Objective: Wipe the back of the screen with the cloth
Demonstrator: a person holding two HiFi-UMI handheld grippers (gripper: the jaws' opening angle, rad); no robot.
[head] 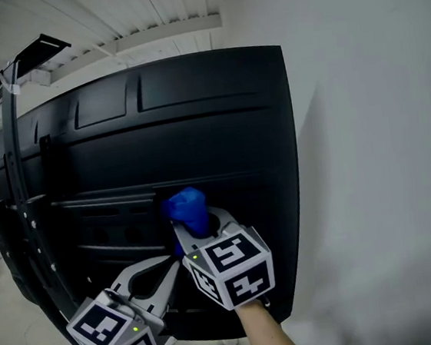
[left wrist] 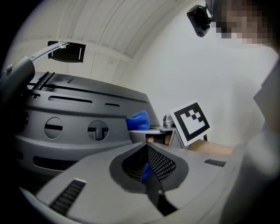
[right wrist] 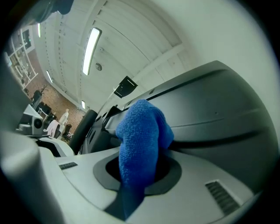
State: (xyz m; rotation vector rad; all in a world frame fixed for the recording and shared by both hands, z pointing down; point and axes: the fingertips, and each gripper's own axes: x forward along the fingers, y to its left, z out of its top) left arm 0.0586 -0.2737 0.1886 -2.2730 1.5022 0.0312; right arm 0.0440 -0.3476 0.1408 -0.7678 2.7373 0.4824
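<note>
The screen's black back (head: pixel 195 131) stands upright and fills the head view. A blue cloth (head: pixel 186 210) is bunched against it near the middle, just under a horizontal ledge. My right gripper (head: pixel 195 228) is shut on the cloth, which bulges out past its jaws in the right gripper view as the cloth (right wrist: pixel 142 144). My left gripper (head: pixel 168 266) hangs lower left, off the panel, jaws together. From the left gripper view the cloth (left wrist: pixel 139 119) and the right gripper's marker cube (left wrist: pixel 191 122) sit to the right, and a sliver of blue shows behind my left gripper (left wrist: pixel 148 168).
A white wall (head: pixel 375 149) runs along the screen's right edge. A black mount arm (head: pixel 20 190) climbs the screen's left side with a bracket on top. Vents and round recesses (left wrist: pixel 98 130) mark the lower panel. Far off, a person (right wrist: pixel 64 117) stands in the room.
</note>
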